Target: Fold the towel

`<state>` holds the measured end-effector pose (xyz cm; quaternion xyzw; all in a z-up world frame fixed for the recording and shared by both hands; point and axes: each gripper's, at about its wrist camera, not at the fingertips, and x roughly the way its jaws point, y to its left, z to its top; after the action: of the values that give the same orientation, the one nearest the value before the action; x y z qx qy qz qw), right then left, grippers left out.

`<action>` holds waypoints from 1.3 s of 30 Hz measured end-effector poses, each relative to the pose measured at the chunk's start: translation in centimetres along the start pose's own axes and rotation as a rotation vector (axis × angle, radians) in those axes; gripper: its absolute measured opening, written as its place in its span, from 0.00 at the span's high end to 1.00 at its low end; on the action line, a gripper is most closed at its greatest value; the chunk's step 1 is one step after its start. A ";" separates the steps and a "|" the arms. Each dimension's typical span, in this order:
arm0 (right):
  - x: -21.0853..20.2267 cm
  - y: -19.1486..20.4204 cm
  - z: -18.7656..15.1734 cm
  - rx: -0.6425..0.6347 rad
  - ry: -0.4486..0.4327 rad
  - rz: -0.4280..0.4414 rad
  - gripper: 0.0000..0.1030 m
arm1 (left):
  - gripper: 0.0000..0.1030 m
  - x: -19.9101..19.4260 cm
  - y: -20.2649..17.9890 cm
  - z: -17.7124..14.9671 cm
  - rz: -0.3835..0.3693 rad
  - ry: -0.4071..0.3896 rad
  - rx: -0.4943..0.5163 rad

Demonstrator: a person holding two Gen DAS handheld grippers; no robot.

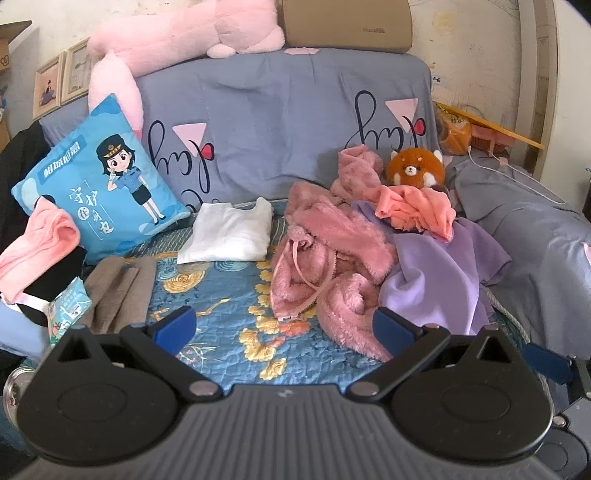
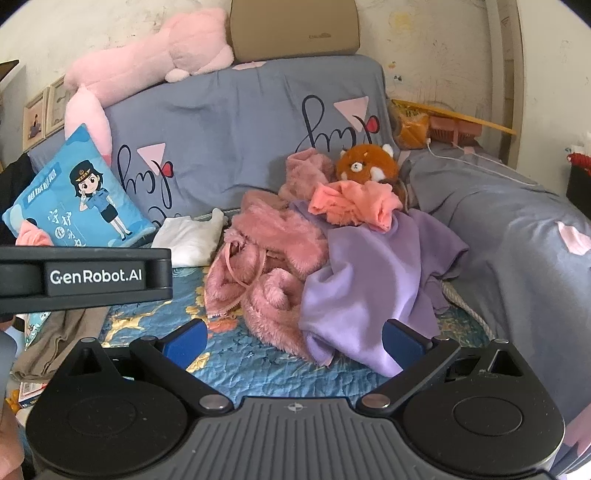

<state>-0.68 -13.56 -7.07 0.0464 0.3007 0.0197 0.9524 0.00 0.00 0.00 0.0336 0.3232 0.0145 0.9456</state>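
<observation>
A crumpled coral towel [image 1: 415,212] [image 2: 354,205] lies on top of a clothes heap, just in front of a brown plush animal [image 1: 415,166] [image 2: 367,162]. Under it are a fluffy pink zip jacket [image 1: 325,258] [image 2: 266,266] and a lilac garment [image 1: 436,280] [image 2: 369,288]. My left gripper [image 1: 284,326] hovers open over the blue floral quilt [image 1: 221,295], short of the jacket. My right gripper [image 2: 293,339] is open too, its fingers flanking the near edge of the jacket and lilac garment without touching. The left gripper's body [image 2: 85,275] shows at the right view's left.
A folded white shirt [image 1: 229,232] [image 2: 188,236] and a folded brown garment [image 1: 118,291] lie on the quilt at left. A blue cartoon cushion [image 1: 99,177], a pink cloth [image 1: 40,247] and a long pink plush [image 1: 177,33] sit further left. Grey-blue sofa cover [image 1: 280,110] rises behind.
</observation>
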 end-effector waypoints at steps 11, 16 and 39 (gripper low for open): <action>0.6 -0.4 0.0 0.011 0.018 0.006 0.01 | 0.00 -0.1 0.1 -0.2 -0.009 -0.003 -0.011; 0.5 -0.3 -0.3 0.011 0.018 0.003 0.01 | 0.00 -0.1 0.1 -0.4 -0.007 -0.001 -0.011; 0.3 -0.3 -0.2 0.010 0.033 0.003 0.01 | 0.00 0.0 -0.2 -0.3 0.000 0.006 -0.004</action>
<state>-0.49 -13.79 -7.42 0.0513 0.3163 0.0206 0.9471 -0.18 -0.19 -0.28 0.0318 0.3262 0.0154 0.9446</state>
